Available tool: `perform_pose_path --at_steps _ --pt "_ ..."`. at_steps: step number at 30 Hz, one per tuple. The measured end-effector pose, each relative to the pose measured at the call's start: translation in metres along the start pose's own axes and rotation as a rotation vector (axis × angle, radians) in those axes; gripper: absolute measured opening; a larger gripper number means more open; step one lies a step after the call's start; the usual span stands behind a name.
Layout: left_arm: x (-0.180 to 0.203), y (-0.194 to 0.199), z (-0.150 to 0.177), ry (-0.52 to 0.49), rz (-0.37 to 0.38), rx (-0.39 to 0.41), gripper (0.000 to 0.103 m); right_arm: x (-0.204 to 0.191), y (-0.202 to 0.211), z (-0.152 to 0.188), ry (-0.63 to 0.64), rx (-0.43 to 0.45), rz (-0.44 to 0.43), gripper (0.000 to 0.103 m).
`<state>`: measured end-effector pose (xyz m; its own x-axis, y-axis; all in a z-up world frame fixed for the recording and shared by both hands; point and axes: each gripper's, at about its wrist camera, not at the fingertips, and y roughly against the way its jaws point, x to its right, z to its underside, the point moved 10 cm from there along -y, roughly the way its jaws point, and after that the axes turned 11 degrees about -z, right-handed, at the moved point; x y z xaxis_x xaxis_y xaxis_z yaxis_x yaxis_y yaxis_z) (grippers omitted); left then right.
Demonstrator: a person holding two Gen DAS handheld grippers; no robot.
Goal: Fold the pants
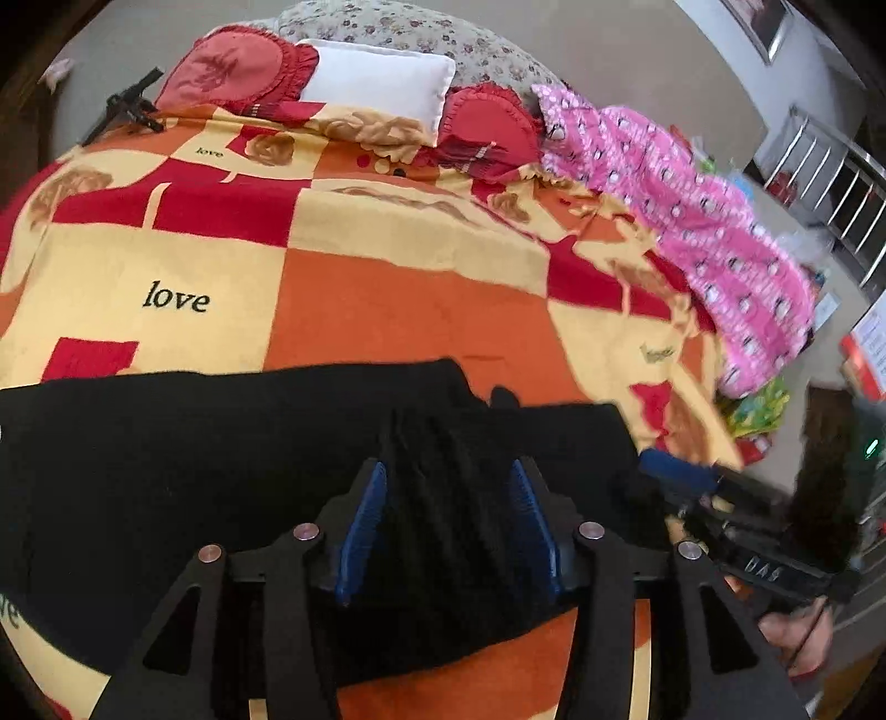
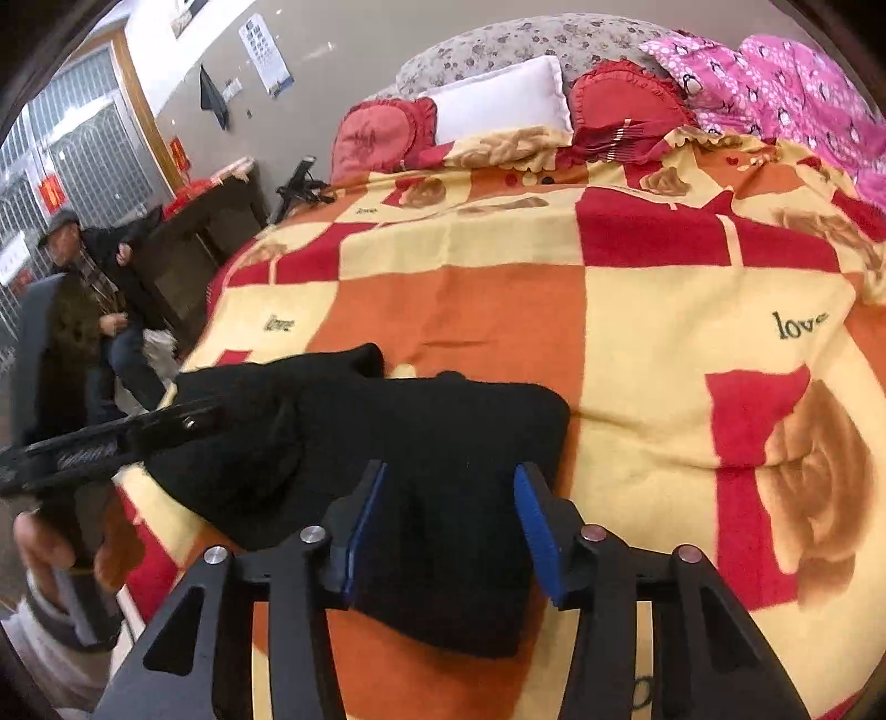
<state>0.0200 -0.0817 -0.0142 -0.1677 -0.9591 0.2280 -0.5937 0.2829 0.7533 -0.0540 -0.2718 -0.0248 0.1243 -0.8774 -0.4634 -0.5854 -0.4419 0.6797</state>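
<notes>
With both grippers' jaws spread over the black pants (image 1: 221, 443), the fold could be dragged askew if snagged.

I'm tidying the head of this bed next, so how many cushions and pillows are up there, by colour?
Red heart-shaped cushions: 2
White pillow: 1
Grey flowered pillow: 1
Total: 4

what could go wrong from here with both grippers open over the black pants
1. The black pants lie rumpled with a raised ridge between the left gripper pads; a fold now may trap creases.
2. The right gripper sits near the bed's edge, so the fabric there might slide off the blanket.
</notes>
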Motion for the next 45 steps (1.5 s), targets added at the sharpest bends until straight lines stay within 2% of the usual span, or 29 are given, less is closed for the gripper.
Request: perform_pose_path --at_steps 1,3,11,17,18,21,25,30,33,37,45 --pt "0.0 -0.004 0.005 -0.028 -0.042 -0.005 0.047 -0.001 -0.004 -0.001 0.008 0.0 0.008 0.046" --pt "-0.001 -0.013 0.013 -0.044 -0.077 -0.025 0.047 -0.001 -0.007 -0.002 0.019 -0.003 0.022 0.046" --pt "0.003 -0.018 0.014 -0.036 -0.101 -0.008 0.049 0.011 -0.027 0.001 0.028 -0.021 0.068 0.046" --pt "0.005 -0.021 0.014 -0.046 -0.124 0.006 0.05 0.006 -0.014 0.002 0.025 -0.016 0.072 0.047" --pt "0.005 -0.021 0.018 -0.059 -0.122 -0.03 0.05 0.003 -0.01 0.003 0.032 -0.013 0.071 0.047" --pt "0.005 -0.021 0.019 -0.055 -0.123 -0.029 0.05 -0.008 0.001 0.007 0.056 -0.009 0.065 0.047" --pt "0.004 -0.02 0.019 -0.05 -0.123 -0.023 0.052 -0.016 -0.004 0.02 0.091 -0.047 0.082 0.048" --pt "0.001 -0.019 0.019 -0.043 -0.119 -0.018 0.059 -0.013 -0.014 0.026 0.098 -0.072 0.124 0.049" --pt "-0.002 -0.013 0.019 -0.035 -0.116 -0.013 0.062 -0.019 -0.009 0.019 0.1 -0.065 0.112 0.049" --pt "-0.014 0.001 0.018 -0.007 -0.126 0.007 0.066 -0.033 -0.007 0.005 0.105 -0.037 0.073 0.059" --pt "-0.049 0.025 0.018 0.038 -0.175 0.044 0.067 -0.057 -0.036 -0.005 0.144 -0.069 0.05 0.059"
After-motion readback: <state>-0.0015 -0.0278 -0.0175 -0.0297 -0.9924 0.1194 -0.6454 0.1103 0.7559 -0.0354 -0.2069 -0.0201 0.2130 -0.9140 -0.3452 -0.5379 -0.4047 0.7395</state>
